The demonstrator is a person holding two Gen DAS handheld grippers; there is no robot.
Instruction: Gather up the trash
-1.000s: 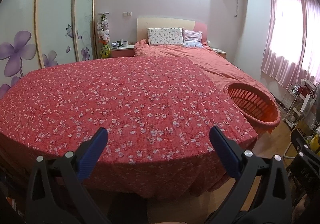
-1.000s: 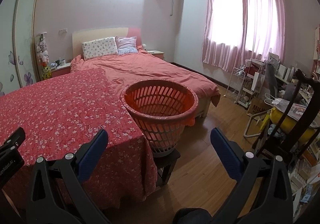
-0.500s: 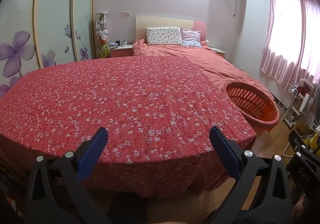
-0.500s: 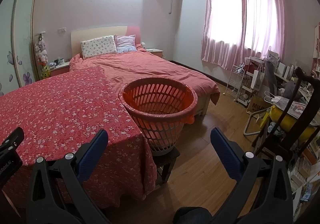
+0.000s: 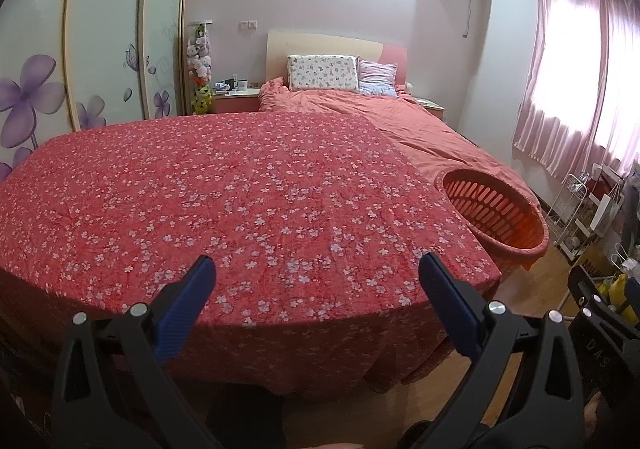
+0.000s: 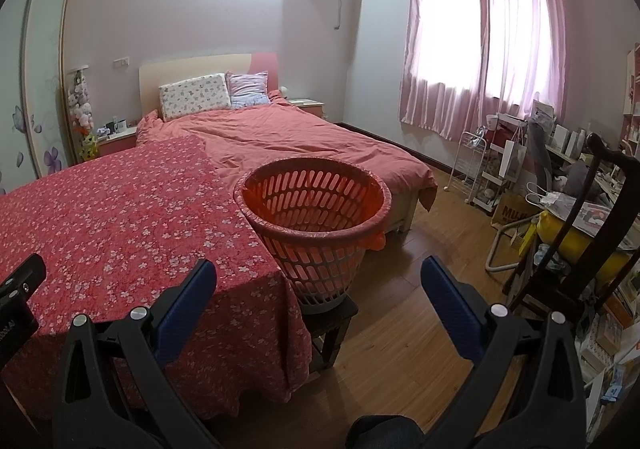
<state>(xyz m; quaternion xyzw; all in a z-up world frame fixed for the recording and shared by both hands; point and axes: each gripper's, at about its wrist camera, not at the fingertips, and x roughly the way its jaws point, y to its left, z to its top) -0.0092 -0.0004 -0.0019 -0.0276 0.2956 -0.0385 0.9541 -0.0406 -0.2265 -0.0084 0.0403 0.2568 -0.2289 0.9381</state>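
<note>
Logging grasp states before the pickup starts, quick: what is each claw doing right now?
Left claw: open, holding nothing, over the red floral tablecloth.
Right claw: open, holding nothing, facing the orange slotted plastic basket.

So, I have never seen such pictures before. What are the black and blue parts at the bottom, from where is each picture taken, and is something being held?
Each picture comes from a camera mounted on a hand-held grasping tool; a person carries one in each hand. The left tool looks over a table covered by a red flowered cloth. The right tool looks at an orange slatted basket that stands on a small dark stool beside the table. The blue parts are the finger pads. Both tools are open and hold nothing. No trash shows on the cloth, and the visible part of the basket's inside looks empty. Behind is a bed.
</note>
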